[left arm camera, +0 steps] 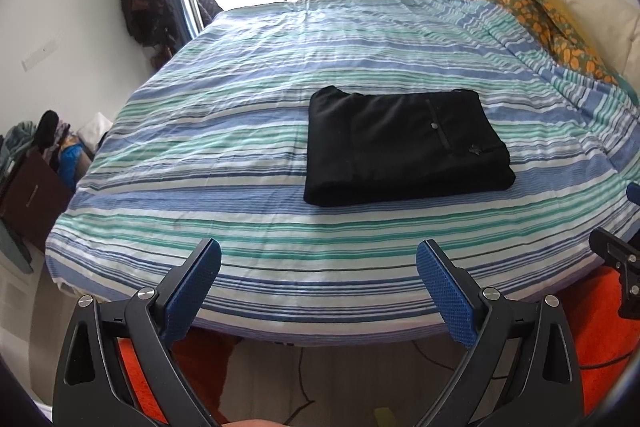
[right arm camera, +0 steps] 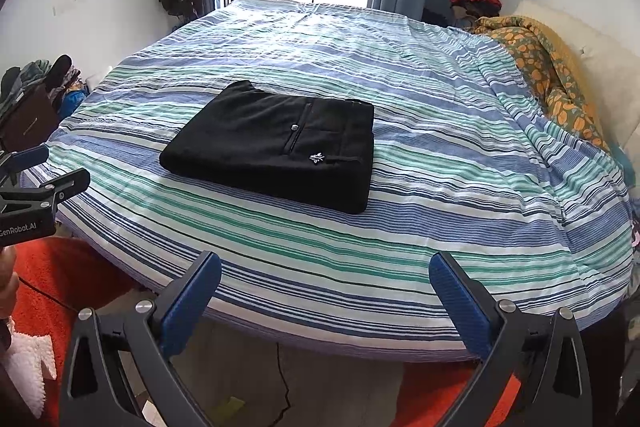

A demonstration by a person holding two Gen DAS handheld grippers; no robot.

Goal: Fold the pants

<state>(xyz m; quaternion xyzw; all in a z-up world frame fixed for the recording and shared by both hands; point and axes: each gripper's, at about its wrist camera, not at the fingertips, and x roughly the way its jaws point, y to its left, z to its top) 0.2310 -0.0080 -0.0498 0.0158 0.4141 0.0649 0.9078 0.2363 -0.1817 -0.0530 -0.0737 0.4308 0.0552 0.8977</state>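
The black pants [left arm camera: 404, 143] are laid as a compact folded rectangle mid-bed on the striped bedspread [left arm camera: 240, 163]. Both the left hand-held gripper [left arm camera: 318, 291] and right hand-held gripper [right arm camera: 324, 303] are held spread and empty beyond the bed's near edge, suggesting folding is judged complete.

Folded pants on the bed, both grippers held back at its near edge.

The black folded fabric pants [left arm camera: 404, 147] lie mid-bed on the blue-green striped cotton sheet [left arm camera: 240, 131]; an orange-patterned rumpled blanket [left arm camera: 536, 23] lies along the right side, the left gripper [left arm camera: 318, 283] and right gripper [right arm camera: 324, 295] apart from the pants.
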